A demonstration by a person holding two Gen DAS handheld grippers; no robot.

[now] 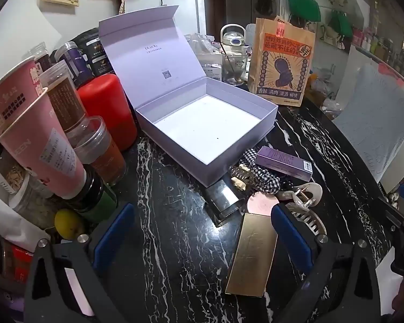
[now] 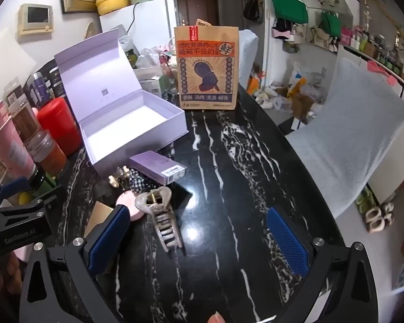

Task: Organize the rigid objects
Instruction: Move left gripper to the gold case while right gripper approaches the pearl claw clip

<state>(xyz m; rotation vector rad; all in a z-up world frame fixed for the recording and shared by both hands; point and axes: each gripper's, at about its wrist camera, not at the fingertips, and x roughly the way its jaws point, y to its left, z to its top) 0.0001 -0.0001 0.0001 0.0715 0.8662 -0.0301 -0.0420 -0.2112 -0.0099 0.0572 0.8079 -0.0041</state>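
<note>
Tongs: both wide apart, nothing between the blades. Left tongs (image 1: 199, 231) hover over the table with the gold box just inside the right blade; right tongs (image 2: 199, 238) hover over the hair claw and bare table.
Task things: small pile near the front corner of the white box, none inside it yet.
Gold box (image 1: 251, 253): flat, stiff, glossy card, likely light. Judged best hold: across the two long edges, mid-length; faces look slippery.
Mirror block (image 1: 225, 200): shiny, hard-edged, touching the white box wall; could slide under the pads, so grip square on opposite sides.
Purple carton (image 2: 159, 171): stiff card, light, lying on the checked cloth. Pinch the long sides gently, walls may dent.
Hair claw (image 2: 159, 215): hard plastic, open teeth, springy hinge. Take it at the hinge body, not the teeth; looks brittle.
Pink disc (image 1: 262, 202): flat, round, partly under the claw; hard to get under, likely needs an edge pinch.
Checked cloth (image 1: 266, 177): soft, not rigid; may drag along with the carton.
White box (image 1: 245, 99): lid propped up, tray empty, likely the drop place.
Table (image 2: 242, 161): black marble, glossy, things may skid.
Around: red can (image 1: 107, 107), cups and jars at left, paper bag (image 2: 206, 67) behind.
</note>
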